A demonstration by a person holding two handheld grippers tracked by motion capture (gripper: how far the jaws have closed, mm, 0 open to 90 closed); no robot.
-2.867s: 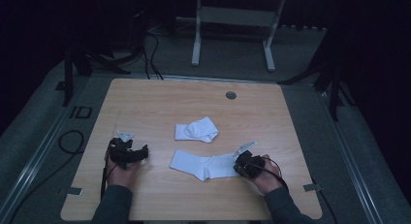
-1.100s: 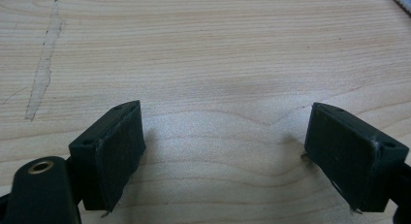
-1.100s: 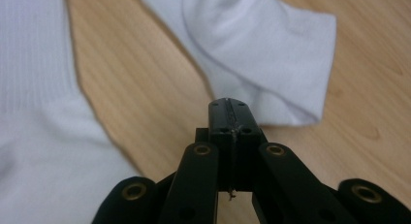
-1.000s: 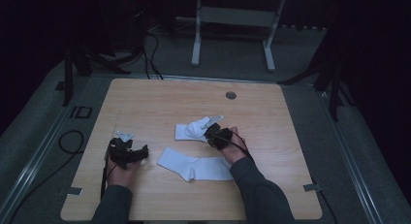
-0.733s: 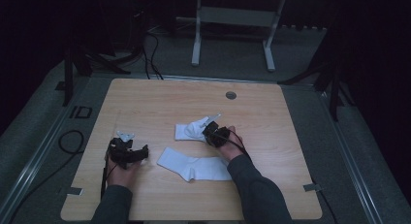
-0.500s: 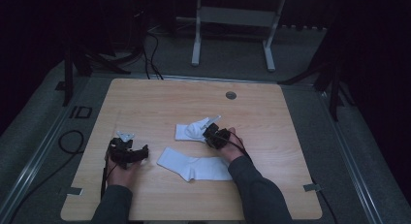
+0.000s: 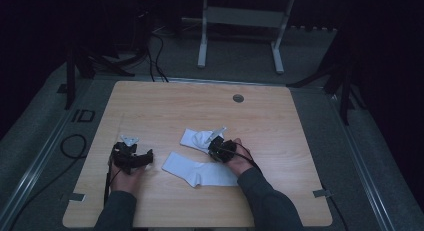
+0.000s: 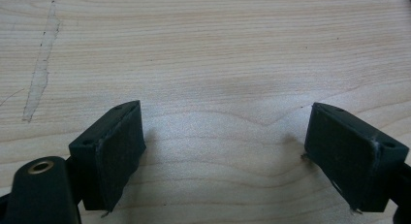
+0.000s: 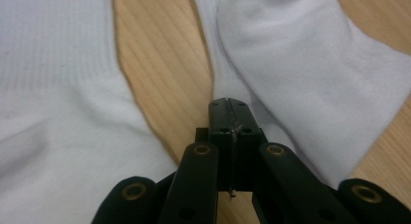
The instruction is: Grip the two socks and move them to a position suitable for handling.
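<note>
Socks lie unpaired on the counter [image 7: 300, 141] — the far sock [image 7: 196, 137] pinched at its edge by the shut right tongs [image 9: 231, 118], the near sock [image 7: 197, 170] flat just beside it. Left tongs [image 8: 220, 151] rest wide open, empty. Pairing looks barely begun — nothing stacked yet.

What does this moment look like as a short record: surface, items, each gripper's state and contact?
surface: wooden table
items: two white socks, far sock and near sock
right gripper: jaws shut, pinching the far sock's edge
left gripper: jaws open, nothing between them, over bare wood
other: round grommet near the far edge
</note>
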